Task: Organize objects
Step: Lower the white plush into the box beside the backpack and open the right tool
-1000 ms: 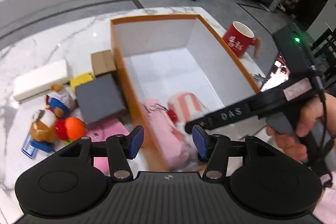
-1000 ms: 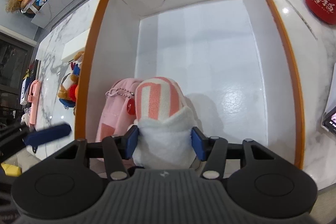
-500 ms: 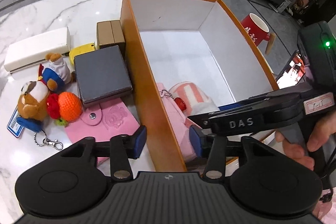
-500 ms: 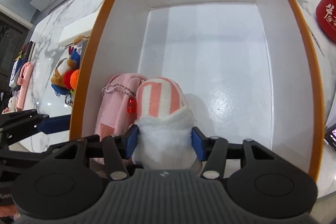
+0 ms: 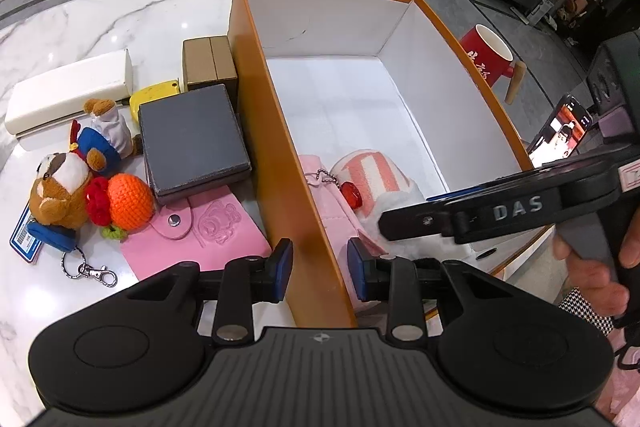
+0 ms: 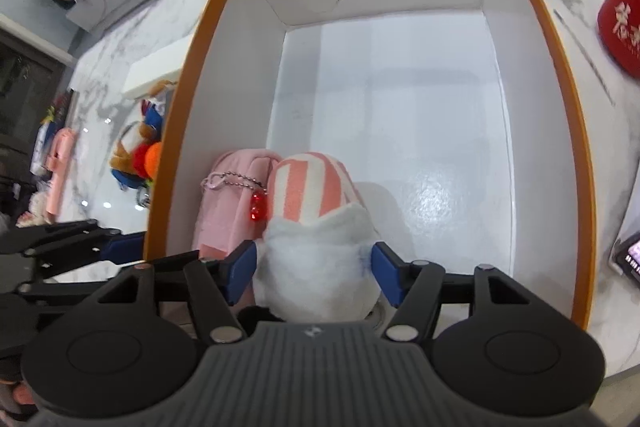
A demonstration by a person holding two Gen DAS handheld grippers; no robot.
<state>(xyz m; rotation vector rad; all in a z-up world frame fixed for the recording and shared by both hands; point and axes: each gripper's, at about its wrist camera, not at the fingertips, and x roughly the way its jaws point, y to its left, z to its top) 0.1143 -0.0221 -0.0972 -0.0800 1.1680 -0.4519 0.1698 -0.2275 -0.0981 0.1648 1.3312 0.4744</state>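
Note:
An orange box with white inside [image 5: 276,131] [image 6: 188,115] stands on the marble table. In its near corner lie a pink pouch with a bead chain [image 6: 228,195] [image 5: 320,179] and a pink-and-white striped plush slipper [image 6: 312,195] [image 5: 372,175]. My right gripper [image 6: 314,269] is inside the box, its pads set wider than the slipper's white fluffy end, lying in the box. My left gripper [image 5: 318,265] is open and empty, straddling the box's near left wall.
Left of the box lie a grey box [image 5: 192,139], a pink wallet [image 5: 200,231], plush keychains [image 5: 76,179], a yellow item [image 5: 154,95], a brown carton [image 5: 208,61] and a white case [image 5: 68,93]. A red mug [image 5: 486,53] and a phone [image 5: 560,131] stand right.
The right gripper's pads have spread apart from the slipper's white end, which now rests in the box. The left gripper has moved slightly left over the box wall.

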